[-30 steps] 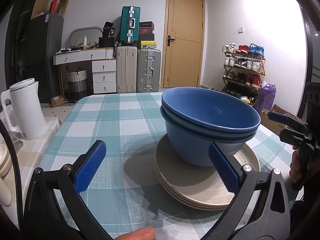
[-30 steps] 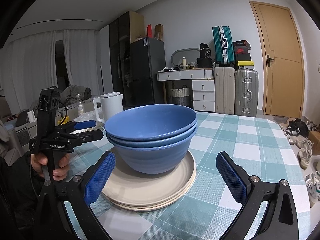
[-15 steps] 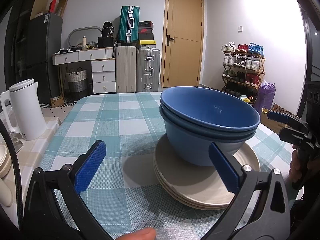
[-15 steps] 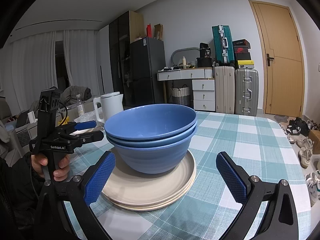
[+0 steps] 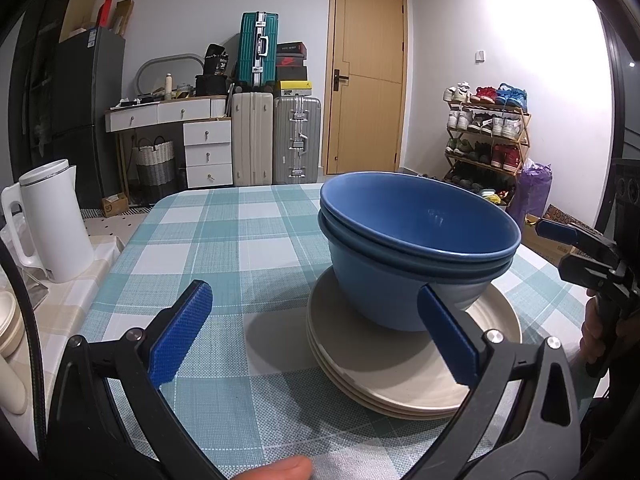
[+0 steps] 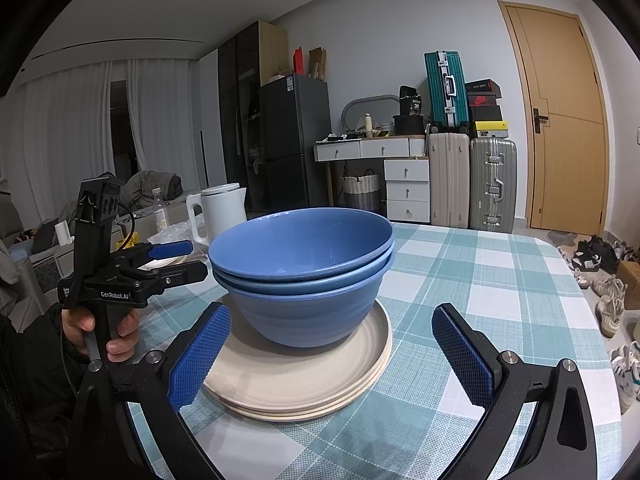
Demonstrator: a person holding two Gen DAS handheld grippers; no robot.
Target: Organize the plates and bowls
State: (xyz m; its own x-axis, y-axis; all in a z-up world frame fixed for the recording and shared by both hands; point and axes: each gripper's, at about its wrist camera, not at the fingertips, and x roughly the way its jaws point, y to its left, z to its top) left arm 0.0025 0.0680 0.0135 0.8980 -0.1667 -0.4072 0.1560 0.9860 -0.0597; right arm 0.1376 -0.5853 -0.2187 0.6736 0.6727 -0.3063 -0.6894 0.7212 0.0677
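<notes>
Three blue bowls (image 5: 416, 240) (image 6: 304, 268) sit nested on a stack of cream plates (image 5: 400, 372) (image 6: 304, 380) on the checked tablecloth. In the left wrist view, my left gripper (image 5: 312, 300) is open and empty, a little short of the stack, with its right finger (image 5: 448, 340) in front of the bowls. My right gripper (image 6: 331, 314) is also open and empty, and faces the stack from the other side with the plates between its fingers in the view. Each gripper shows in the other's view: the left gripper (image 6: 188, 260) in a hand, and the right gripper (image 5: 560, 248).
A white kettle (image 5: 52, 220) (image 6: 220, 212) stands on a side counter beside the table's left edge. Cream dishes (image 5: 6, 328) lie there too. The checked table (image 5: 224, 248) stretches bare beyond the stack. Suitcases, drawers and a shoe rack (image 5: 488, 136) stand off the table.
</notes>
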